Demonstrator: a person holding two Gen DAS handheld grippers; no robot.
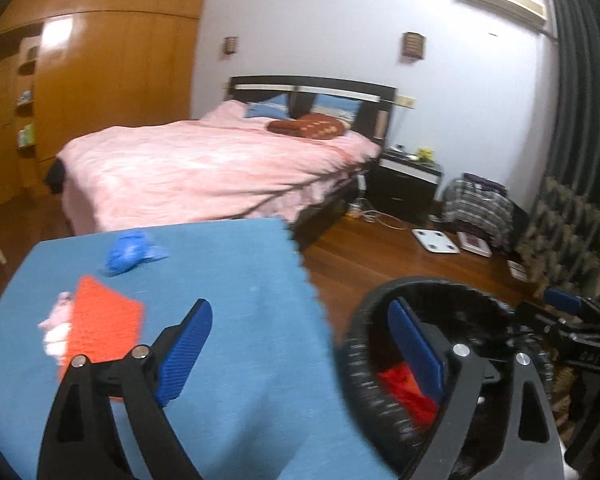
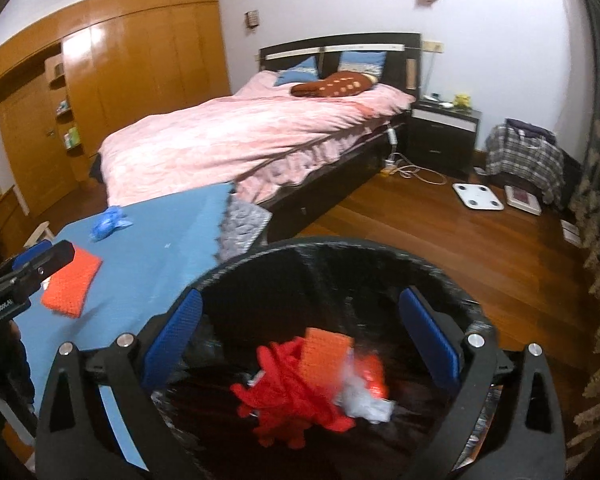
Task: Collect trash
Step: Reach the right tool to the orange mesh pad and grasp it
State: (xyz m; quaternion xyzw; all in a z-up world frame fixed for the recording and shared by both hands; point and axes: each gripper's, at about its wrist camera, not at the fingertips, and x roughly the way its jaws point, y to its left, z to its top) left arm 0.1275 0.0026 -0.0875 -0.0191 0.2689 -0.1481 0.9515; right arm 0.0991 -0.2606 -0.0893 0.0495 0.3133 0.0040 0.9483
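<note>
A black round trash bin (image 2: 340,242) stands beside a blue-covered table (image 2: 152,240). Inside it lie a crumpled red scrap (image 2: 292,396), an orange piece (image 2: 326,352) and a pale scrap (image 2: 364,400). My right gripper (image 2: 300,300) hangs open over the bin's mouth, nothing between its fingers. On the table rest an orange pad (image 1: 104,320), a crumpled blue bag (image 1: 134,250) and a pink-white scrap (image 1: 58,320). My left gripper (image 1: 300,320) is open and empty, one finger over the table, the other over the bin (image 1: 420,286).
Behind the table is a bed (image 2: 260,132) with a pink cover. A dark nightstand (image 2: 444,136), cables, a white scale (image 2: 478,196) and a heap of clothes (image 2: 524,156) sit on the wood floor. A wooden wardrobe (image 2: 120,72) fills the left wall.
</note>
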